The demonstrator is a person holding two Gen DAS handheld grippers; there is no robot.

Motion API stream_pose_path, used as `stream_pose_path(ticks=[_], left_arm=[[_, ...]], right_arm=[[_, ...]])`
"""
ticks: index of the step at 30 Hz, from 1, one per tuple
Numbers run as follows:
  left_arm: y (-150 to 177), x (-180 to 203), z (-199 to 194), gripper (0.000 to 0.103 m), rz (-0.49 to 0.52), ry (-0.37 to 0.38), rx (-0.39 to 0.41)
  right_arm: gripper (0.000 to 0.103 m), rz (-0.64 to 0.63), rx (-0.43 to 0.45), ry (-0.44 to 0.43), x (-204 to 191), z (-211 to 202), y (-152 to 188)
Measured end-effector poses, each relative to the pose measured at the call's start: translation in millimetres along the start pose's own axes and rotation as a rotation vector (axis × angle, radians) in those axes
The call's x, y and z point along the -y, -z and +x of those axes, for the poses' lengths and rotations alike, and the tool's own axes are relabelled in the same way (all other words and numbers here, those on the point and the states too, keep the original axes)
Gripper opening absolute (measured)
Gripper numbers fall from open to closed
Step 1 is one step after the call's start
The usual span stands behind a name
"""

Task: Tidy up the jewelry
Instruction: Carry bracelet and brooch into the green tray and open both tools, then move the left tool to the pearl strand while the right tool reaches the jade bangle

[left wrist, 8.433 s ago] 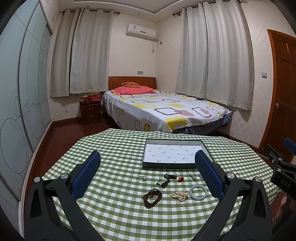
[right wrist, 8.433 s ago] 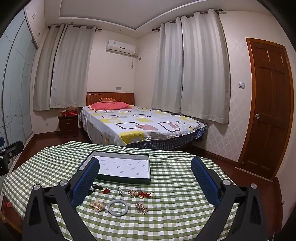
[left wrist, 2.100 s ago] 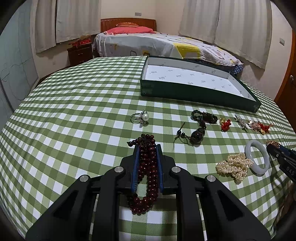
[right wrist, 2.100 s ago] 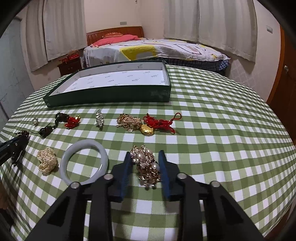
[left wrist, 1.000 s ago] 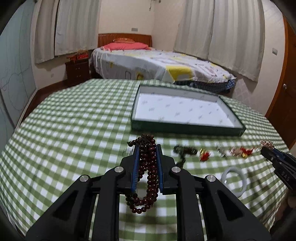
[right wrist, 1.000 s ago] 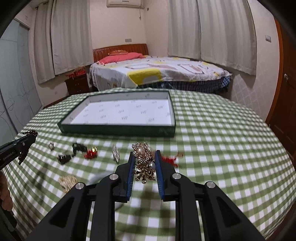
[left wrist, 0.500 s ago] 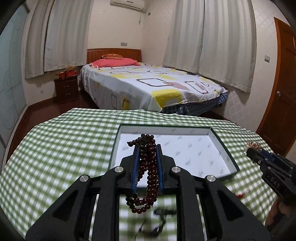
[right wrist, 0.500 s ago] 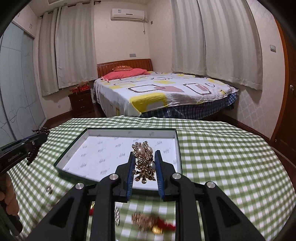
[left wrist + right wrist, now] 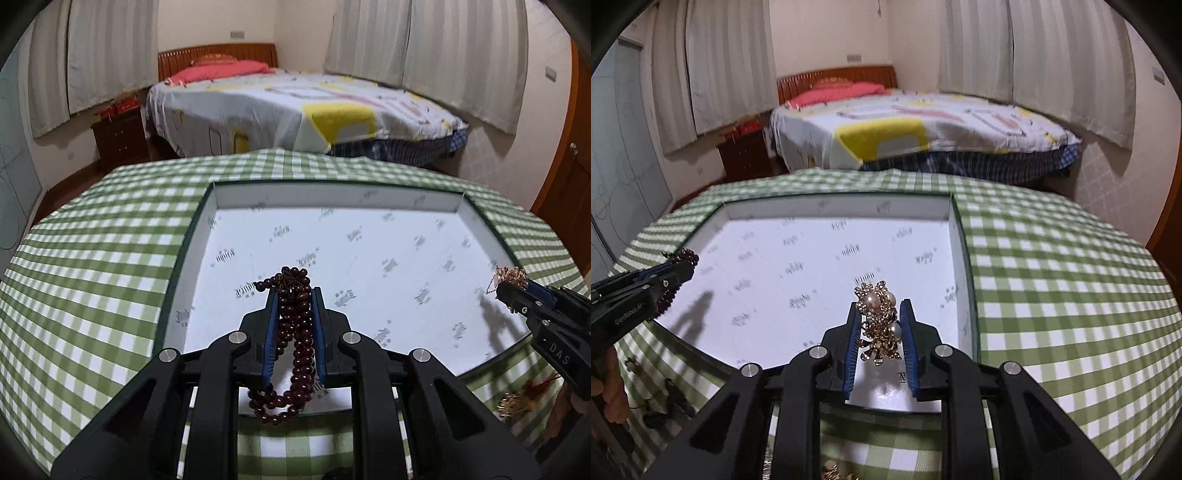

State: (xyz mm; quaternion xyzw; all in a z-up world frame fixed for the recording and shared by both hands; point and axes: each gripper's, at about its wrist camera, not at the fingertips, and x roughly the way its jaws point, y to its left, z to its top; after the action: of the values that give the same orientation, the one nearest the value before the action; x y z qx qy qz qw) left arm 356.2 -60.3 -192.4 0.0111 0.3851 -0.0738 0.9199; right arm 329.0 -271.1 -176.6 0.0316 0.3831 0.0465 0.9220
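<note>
**Two pieces held over the tray**

Loose jewelry near the table's close edge is mostly cut off: my arms hide it, and a gold-and-red piece [image 9: 517,400] at 4 o'clock is blurred. I cannot count what lies there.

My left gripper [image 9: 294,295] is clamped on one dark bead bracelet [image 9: 291,343], its loops hanging below the pads. My right gripper [image 9: 878,308] pinches one gold pearl brooch [image 9: 879,325]. Both hang over the one tray [image 9: 184,254], white-lined and bare, on the checked cloth [image 9: 1052,280]. One bed [image 9: 295,107] stands at 12 o'clock.
</note>
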Motion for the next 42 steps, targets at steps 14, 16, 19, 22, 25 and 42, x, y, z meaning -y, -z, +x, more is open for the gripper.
stream_pose_path(ticks=[14, 16, 19, 22, 25, 42], left_arm=[[9, -6, 17, 0.039, -0.040, 0.017, -0.068], [8, -6, 14, 0.042, -0.042, 0.013, -0.057], [9, -7, 0, 0.047, -0.053, 0.013, -0.020], [12, -9, -17, 0.049, -0.061, 0.008, 0.021], [16, -8, -38, 0.050, -0.066, 0.002, 0.063], [74, -17, -139, 0.058, -0.098, -0.042, 0.190]], right_arm=[[0.044, 0.002, -0.050, 0.000, 4, 6, 2], [0.045, 0.006, -0.035, -0.001, 4, 1, 1], [0.045, 0.014, 0.001, -0.002, 2, -13, 0], [0.045, 0.017, 0.042, 0.000, -3, -32, 0], [0.045, 0.016, 0.082, 0.002, -9, -52, 0], [0.061, 0.001, 0.151, 0.002, -40, -130, 74]])
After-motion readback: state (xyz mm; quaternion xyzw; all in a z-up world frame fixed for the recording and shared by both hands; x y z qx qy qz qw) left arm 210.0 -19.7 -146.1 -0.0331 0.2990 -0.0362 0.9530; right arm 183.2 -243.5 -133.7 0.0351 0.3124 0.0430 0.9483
